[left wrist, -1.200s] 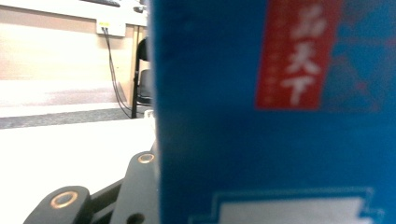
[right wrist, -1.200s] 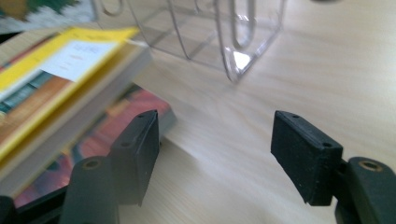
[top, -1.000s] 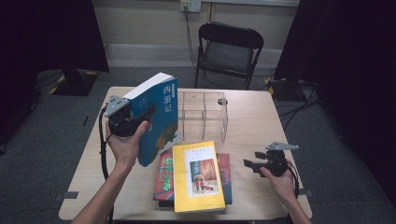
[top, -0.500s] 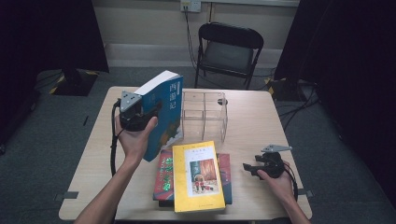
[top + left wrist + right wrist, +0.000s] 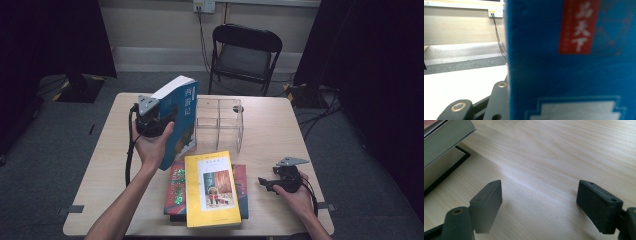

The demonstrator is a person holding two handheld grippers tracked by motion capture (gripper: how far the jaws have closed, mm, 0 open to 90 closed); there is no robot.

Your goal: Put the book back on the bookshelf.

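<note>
Right, from the high view: the left claw [image 5: 159, 116] is clamped on a thick blue book [image 5: 179, 120], held upright and clear of the surface [image 5: 125, 150], just to the left of the clear acrylic organiser [image 5: 220, 122]. The book's lower edge hangs near the organiser's left wall, not yet inside any compartment as far as I can tell. My read is that shelving is at an early stage: the organiser looks empty, one book is on its way, and a stack waits near the front edge, with a yellow book [image 5: 212, 187] lying on a red book [image 5: 177, 187]. The right claw [image 5: 272, 184] rests low at the front right, well apart from the stack, gripping nothing.

Over to the left gripper view: blue cover [image 5: 574, 75] right up against the lens, a red label with white characters on it, and one black jaw pressed along the book's edge. That grip is firm.

Now the right gripper view: both jaws stand wide, having just been opening, bare wood [image 5: 549, 150] between them, and the corner of the stack [image 5: 441, 147] at upper left.

As for the room, a pale wooden surface, grey carpet, a black folding chair [image 5: 245, 52] behind it, dark curtains either side, and a wall socket [image 5: 204, 6] with cables trailing down.
</note>
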